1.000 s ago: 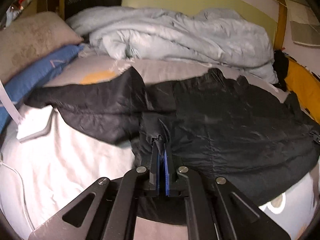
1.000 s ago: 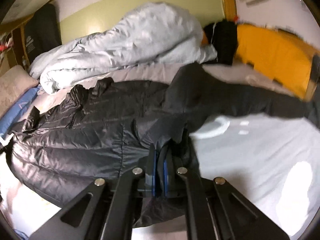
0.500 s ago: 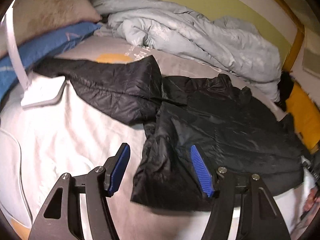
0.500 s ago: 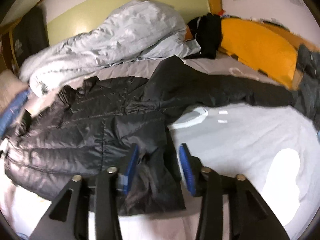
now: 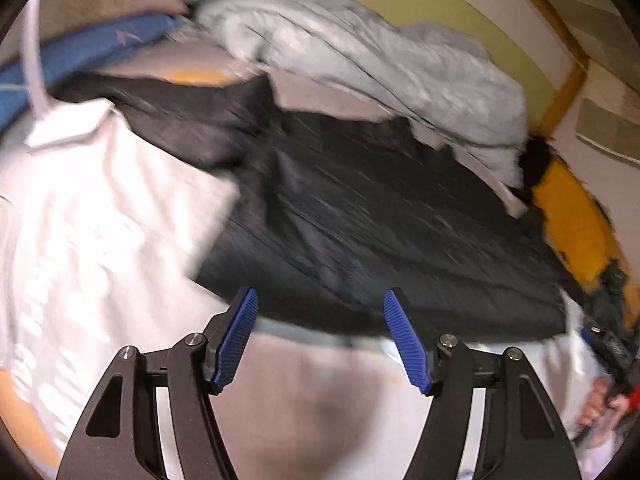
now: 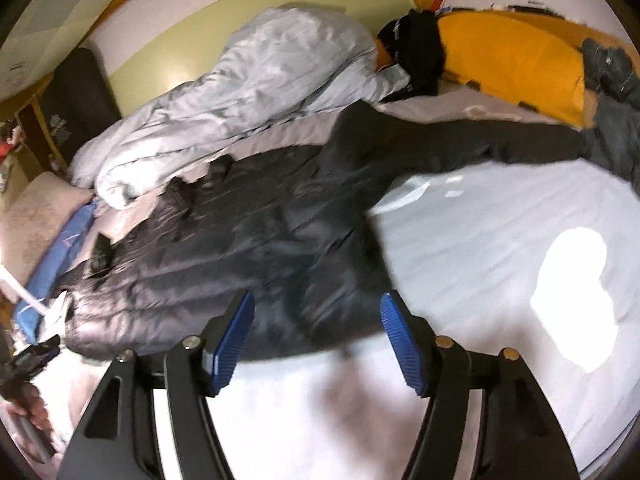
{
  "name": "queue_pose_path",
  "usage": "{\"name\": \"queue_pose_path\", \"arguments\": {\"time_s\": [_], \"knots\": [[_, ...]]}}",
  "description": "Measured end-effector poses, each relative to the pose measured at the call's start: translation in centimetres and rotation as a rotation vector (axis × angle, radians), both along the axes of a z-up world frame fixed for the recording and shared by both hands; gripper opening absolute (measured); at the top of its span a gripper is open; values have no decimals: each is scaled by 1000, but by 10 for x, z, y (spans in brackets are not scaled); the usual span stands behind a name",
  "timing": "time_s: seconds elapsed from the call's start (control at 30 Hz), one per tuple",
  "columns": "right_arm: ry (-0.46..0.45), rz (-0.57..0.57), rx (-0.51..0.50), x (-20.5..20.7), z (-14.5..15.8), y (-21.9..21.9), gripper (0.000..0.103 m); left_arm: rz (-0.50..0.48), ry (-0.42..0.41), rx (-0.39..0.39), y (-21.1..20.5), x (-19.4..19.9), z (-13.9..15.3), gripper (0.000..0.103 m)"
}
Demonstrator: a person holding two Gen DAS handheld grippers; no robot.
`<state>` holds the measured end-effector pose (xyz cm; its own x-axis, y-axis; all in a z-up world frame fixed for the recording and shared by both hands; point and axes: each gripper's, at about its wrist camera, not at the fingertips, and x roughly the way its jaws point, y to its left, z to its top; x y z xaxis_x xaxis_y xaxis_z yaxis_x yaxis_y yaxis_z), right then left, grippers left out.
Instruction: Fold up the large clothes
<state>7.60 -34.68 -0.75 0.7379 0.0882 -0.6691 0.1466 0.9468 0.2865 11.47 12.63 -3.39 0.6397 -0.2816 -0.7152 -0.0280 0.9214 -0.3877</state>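
A black puffer jacket (image 5: 380,216) lies spread flat on the bed, one sleeve (image 5: 180,120) reaching left toward the pillows. In the right wrist view the jacket (image 6: 248,240) has its other sleeve (image 6: 460,144) stretched right toward the orange cushion. My left gripper (image 5: 320,320) is open and empty, just in front of the jacket's near hem. My right gripper (image 6: 316,320) is open and empty, at the jacket's near right hem. Both views are motion-blurred.
A crumpled pale-blue duvet (image 5: 360,60) lies behind the jacket. Beige and blue pillows (image 5: 80,44) sit at the left with a white cable and adapter (image 5: 64,128). An orange cushion (image 6: 512,64) and dark clothes (image 6: 420,48) are at the right. White bed sheet (image 6: 500,248) surrounds the jacket.
Both grippers were shut on the jacket's hem a second ago; they have opened, let it go and pulled back. The jacket now lies flat.
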Motion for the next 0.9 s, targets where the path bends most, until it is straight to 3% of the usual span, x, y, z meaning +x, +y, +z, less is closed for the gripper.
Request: {"name": "queue_pose_path", "arguments": {"time_s": [0.07,0.13,0.23,0.3,0.4,0.43,0.5,0.53,0.6,0.63,0.67,0.7,0.73,0.8,0.9], "knots": [[8,40,47,-2,-3,8,70,-43,10,-13,-11,0,0,67],[16,80,92,-2,-7,13,75,-48,22,-12,-17,-1,-3,79],[43,62,169,1,-18,11,94,-37,62,-69,-16,0,-12,81],[64,37,262,4,-29,4,94,-23,96,-118,-10,4,-20,81],[105,-7,391,13,-50,-10,94,41,120,-213,7,11,-32,81],[114,-26,410,15,-56,-14,94,92,103,-217,16,13,-35,81],[103,-37,425,22,-65,-18,94,227,72,-135,31,18,-40,81],[89,-38,414,28,-68,-19,94,239,65,-152,36,21,-43,80],[55,-76,381,37,-69,-21,80,236,16,-188,42,28,-43,78],[46,-96,374,40,-69,-23,63,226,-9,-175,42,31,-42,63],[46,-106,376,43,-70,-24,38,210,-20,-157,41,33,-42,49],[57,-114,383,46,-71,-27,28,193,-18,-149,40,35,-43,28],[61,-117,398,46,-72,-28,17,179,-15,-166,39,35,-43,17],[47,-112,408,41,-66,-31,9,169,-23,-172,37,29,-33,11],[27,-101,303,26,-44,-22,7,146,-39,-76,29,9,-7,10]]}}
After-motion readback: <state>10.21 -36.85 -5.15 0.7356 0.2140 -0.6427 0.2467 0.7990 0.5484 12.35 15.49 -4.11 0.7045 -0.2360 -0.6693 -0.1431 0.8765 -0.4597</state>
